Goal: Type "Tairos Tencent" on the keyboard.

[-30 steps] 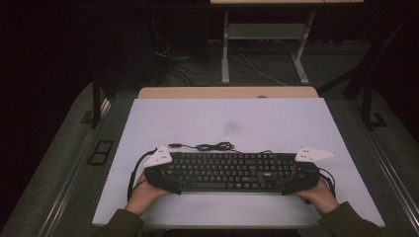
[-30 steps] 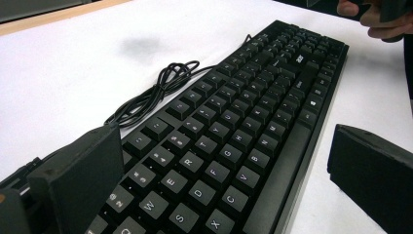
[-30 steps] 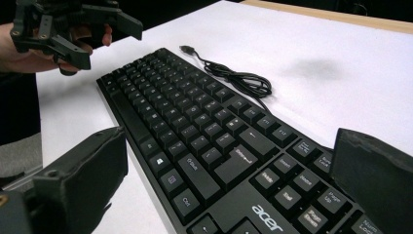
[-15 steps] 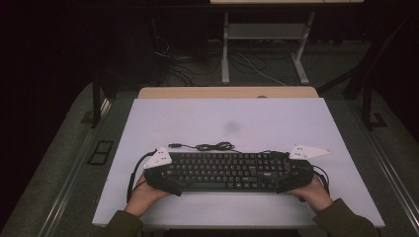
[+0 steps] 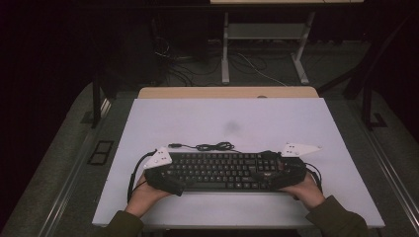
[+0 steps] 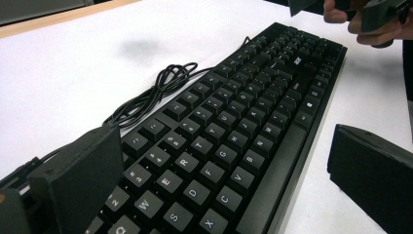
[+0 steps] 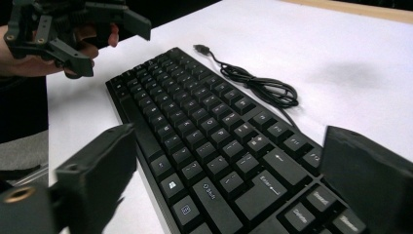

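**Jaws straddling both ends of the keyboard**

Jaws on the left gripper [image 5: 165,170] are standing apart, one at the back edge and one off the front edge of the keyboard [image 5: 220,170], not pressing on it. Those of the right gripper [image 5: 276,170] are likewise spanning the right end; they have just been closing a little, with the keyboard between them, though no pad is clearly touching yet. It is lying flat near the front of the white desk [image 5: 222,118], its cable [image 5: 212,146] coiled just behind. Likely stiff, light and long (keycaps giving under pressure), it is best gripped by the solid frame edges at both ends, kept level.
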The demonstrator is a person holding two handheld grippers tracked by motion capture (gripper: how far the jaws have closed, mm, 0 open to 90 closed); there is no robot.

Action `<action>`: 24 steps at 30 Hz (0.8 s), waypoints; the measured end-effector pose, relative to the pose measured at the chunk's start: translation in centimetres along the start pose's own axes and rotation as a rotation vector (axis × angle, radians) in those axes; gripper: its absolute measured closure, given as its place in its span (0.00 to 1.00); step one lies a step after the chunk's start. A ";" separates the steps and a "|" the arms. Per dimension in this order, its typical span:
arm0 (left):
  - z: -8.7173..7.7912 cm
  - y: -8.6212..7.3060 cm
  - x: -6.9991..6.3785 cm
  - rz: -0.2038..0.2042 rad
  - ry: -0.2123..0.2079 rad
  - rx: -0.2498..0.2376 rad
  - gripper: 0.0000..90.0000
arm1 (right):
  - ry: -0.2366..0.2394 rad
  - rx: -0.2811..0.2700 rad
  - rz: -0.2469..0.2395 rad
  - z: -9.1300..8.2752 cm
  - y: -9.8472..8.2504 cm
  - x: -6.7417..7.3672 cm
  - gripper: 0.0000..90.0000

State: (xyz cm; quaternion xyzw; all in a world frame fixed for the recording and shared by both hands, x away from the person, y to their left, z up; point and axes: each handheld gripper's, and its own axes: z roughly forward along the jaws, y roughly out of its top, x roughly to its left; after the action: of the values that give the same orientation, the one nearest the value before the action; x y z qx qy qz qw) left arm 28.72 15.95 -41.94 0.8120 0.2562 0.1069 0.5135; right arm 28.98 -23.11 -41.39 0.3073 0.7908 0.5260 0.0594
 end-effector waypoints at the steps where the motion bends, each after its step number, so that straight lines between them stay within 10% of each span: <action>1: 0.1 0.0 0.0 0.000 -0.001 -0.001 0.00 | 0.003 0.005 -0.001 0.1 0.0 0.0 0.13; 12: 0.6 0.1 0.1 -0.004 -0.018 -0.002 0.00 | 0.024 0.032 -0.005 1.3 0.4 0.0 0.27; 24: 0.8 0.1 -0.2 -0.001 -0.022 0.008 0.00 | 0.044 0.070 -0.042 2.0 0.2 0.4 0.68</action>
State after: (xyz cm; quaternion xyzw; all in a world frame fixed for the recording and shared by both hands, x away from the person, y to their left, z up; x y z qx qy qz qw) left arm 28.89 15.22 -42.22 0.8148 0.2515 0.0966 0.5133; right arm 29.60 -21.27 -41.97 0.2808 0.8161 0.5033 0.0424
